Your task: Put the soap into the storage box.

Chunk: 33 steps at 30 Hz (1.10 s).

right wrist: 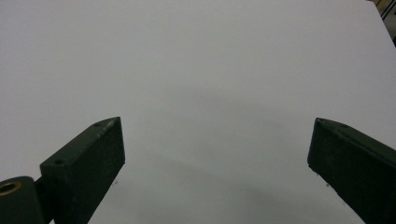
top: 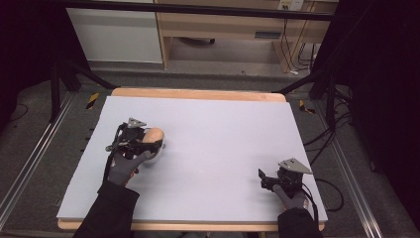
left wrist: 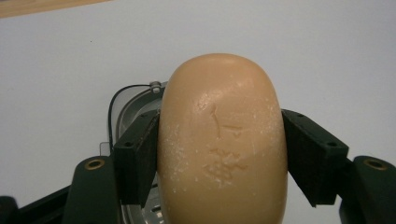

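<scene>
A tan oval soap bar (top: 153, 134) (left wrist: 222, 140) sits between the jaws of my left gripper (top: 150, 143) (left wrist: 220, 119), which is shut on its two sides. The bar's face carries scuffs and a faint stamp. Just below it lies a pale dish (top: 157, 155) (left wrist: 133, 100) with a dark wire rim, mostly hidden by the soap. Whether the soap touches the dish I cannot tell. My right gripper (top: 262, 179) (right wrist: 215, 126) rests near the table's front right, jaws wide open over bare white surface with nothing between them.
A white board (top: 223, 129) covers the wooden table, whose far edge (top: 198, 93) shows as a tan strip. Dark stand legs and cables (top: 322, 134) lie on the floor at both sides. A wooden desk stands beyond.
</scene>
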Available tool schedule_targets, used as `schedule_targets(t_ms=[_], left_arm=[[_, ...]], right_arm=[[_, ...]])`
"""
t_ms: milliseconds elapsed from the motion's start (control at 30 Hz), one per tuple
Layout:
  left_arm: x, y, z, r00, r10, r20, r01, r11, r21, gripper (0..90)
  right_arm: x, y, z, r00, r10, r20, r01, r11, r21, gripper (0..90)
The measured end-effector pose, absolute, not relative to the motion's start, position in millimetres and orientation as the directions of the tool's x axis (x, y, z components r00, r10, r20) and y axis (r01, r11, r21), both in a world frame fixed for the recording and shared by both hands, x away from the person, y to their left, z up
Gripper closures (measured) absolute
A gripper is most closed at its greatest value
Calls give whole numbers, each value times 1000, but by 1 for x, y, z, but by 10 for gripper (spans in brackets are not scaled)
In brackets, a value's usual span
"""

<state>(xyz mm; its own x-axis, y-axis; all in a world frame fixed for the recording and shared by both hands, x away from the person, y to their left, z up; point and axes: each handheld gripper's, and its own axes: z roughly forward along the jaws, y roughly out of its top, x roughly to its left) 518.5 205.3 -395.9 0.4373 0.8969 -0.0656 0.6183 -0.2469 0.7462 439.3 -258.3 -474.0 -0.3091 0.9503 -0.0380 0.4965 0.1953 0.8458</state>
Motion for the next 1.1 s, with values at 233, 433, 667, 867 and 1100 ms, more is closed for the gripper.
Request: schedule_targets(t_ms=[233,433,667,867,1100], left_arm=[[529,209,-400,418,907,-57,626,-242,741,319],[532,211,-406,411,910,-57,636,-241,733,319],[533,213,-412,402,914,-55,647,-241,724,319],[534,211,-416,406,913,-50,653,-251,714,318],[536,210,-422,404,914,-33,665,-269,697,319]], right_arm=[[439,-258,-474,-306,951,-38,500,194,844,42],[439,-258,-474,-309,950,-42,498,199,844,42],[439,-257,-475,-311,949,-47,500,205,841,42],[439,-257,-475,-316,947,-50,497,211,842,42],[439,-256,-475,-317,947,-46,501,209,840,42]])
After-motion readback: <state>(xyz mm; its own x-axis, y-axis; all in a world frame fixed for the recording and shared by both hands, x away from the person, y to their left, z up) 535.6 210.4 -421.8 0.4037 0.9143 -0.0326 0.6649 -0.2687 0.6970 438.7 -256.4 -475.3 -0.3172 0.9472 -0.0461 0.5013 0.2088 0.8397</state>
